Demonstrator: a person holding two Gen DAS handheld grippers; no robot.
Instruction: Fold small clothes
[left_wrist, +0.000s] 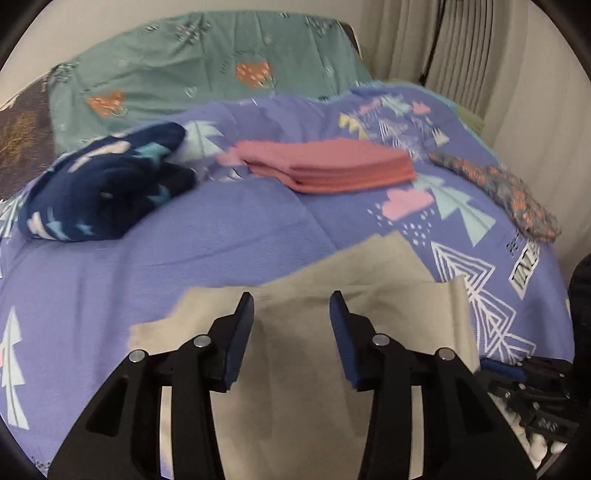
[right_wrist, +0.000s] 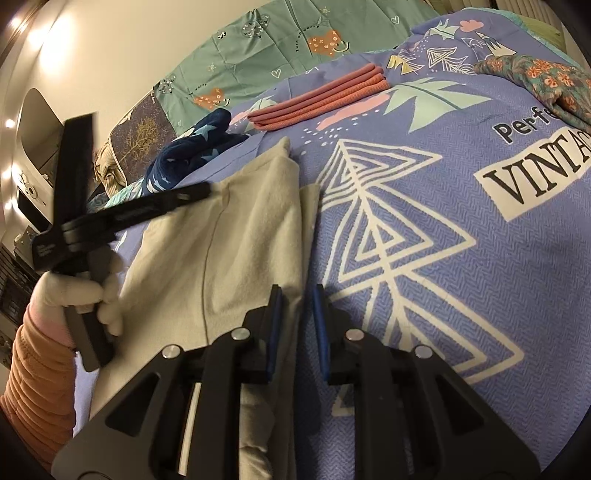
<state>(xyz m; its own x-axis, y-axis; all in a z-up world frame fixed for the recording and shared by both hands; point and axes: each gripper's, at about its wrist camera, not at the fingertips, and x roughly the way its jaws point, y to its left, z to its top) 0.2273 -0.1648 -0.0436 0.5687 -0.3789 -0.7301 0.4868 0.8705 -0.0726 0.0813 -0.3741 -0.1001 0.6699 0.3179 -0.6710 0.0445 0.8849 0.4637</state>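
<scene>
A beige garment (left_wrist: 295, 332) lies partly folded on the purple bedspread (left_wrist: 221, 240). Just above its near part hovers my left gripper (left_wrist: 291, 295), open, with only flat cloth showing beneath the gap. In the right wrist view a white-gloved hand (right_wrist: 74, 291) holds that gripper over the beige garment's (right_wrist: 240, 240) left side. My right gripper (right_wrist: 297, 295) sits at the garment's right edge, its jaws nearly together with the cloth's edge pinched between them. A folded pink stack (left_wrist: 332, 166) rests farther back.
A crumpled navy patterned garment (left_wrist: 103, 188) lies at the left and a floral one (left_wrist: 498, 192) at the right edge of the bed. A teal blanket (left_wrist: 203, 74) covers the head end. Curtains (left_wrist: 461, 55) hang at the back right. An orange sleeve (right_wrist: 40, 369) shows at the lower left.
</scene>
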